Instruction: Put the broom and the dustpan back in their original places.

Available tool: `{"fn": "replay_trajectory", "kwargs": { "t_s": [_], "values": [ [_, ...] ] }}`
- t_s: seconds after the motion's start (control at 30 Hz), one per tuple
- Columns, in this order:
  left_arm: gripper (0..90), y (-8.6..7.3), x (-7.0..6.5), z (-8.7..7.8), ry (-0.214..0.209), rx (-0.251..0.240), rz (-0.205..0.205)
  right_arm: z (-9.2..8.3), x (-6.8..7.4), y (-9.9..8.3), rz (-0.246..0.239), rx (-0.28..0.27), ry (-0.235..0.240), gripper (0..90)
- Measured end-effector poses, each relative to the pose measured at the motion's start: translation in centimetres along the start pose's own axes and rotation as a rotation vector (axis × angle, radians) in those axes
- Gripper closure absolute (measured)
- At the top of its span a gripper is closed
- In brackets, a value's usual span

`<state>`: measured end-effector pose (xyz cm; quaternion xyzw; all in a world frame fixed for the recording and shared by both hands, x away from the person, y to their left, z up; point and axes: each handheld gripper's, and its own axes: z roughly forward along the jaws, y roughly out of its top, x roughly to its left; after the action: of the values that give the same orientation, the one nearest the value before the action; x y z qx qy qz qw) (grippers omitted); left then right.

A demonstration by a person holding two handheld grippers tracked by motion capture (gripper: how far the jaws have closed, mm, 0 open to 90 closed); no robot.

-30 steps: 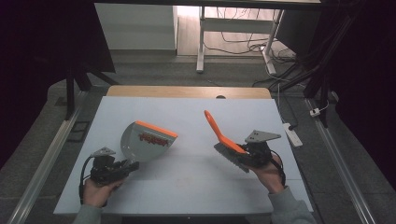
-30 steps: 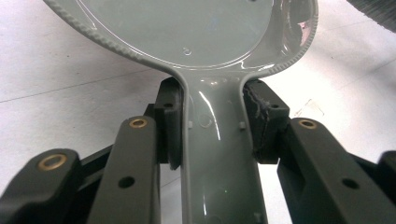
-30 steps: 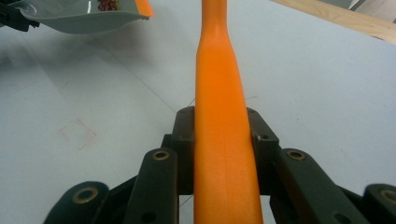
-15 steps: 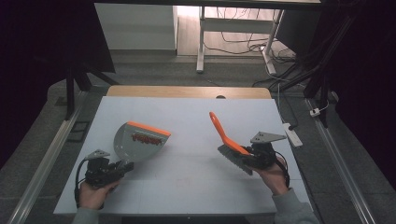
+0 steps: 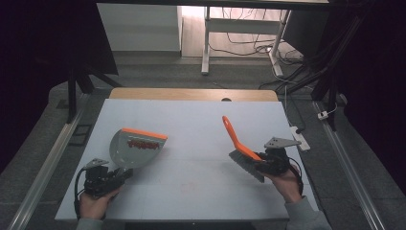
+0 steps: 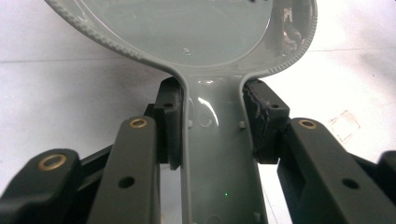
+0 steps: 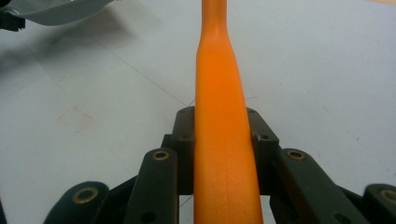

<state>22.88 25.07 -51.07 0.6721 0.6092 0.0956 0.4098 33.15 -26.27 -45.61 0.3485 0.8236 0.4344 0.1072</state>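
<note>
Two tools, both clamped: the left tool (image 5: 106, 177) grips the grey dustpan (image 5: 135, 147) by its stiff handle, pan low over the white surface (image 5: 191, 124); the right tool (image 5: 268, 160) pinches the orange brush (image 5: 242, 149) near its bristles. Light, rigid, slick plastic, best held by the handles. No readable writing.

You are working in a lab or test room, not a home. Your bench (image 5: 191, 120) is a plain white sheet laid over a wooden top, set between metal rails (image 5: 43, 163) on a grey carpeted floor (image 5: 158, 72). Behind it stands a bare white desk frame (image 5: 207, 43) with loose cables (image 5: 249, 38) trailing under it, and a power strip (image 5: 299, 137) lies by the bench's right edge. Dark screens (image 5: 57, 38) close off both sides.
</note>
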Motion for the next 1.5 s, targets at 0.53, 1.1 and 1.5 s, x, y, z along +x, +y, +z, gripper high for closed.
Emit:
{"fn": "replay_trajectory", "kwargs": {
  "t_s": [0.53,1.1,1.5],
  "values": [
    [61.2,-0.8,0.6,0.6,0.059,-0.002,-0.067,-0.4,0.1,-1.4,0.04,0.037,0.009,70.8],
    [61.1,-1.0,1.1,1.0,0.065,0.01,-0.095,0.7,-1.9,-2.9,0.121,0.097,-0.019,70.8],
    [61.0,-1.1,0.9,1.2,0.077,0.02,-0.092,0.9,-3.9,-3.3,0.113,0.121,-0.051,66.0]
  ]
}}
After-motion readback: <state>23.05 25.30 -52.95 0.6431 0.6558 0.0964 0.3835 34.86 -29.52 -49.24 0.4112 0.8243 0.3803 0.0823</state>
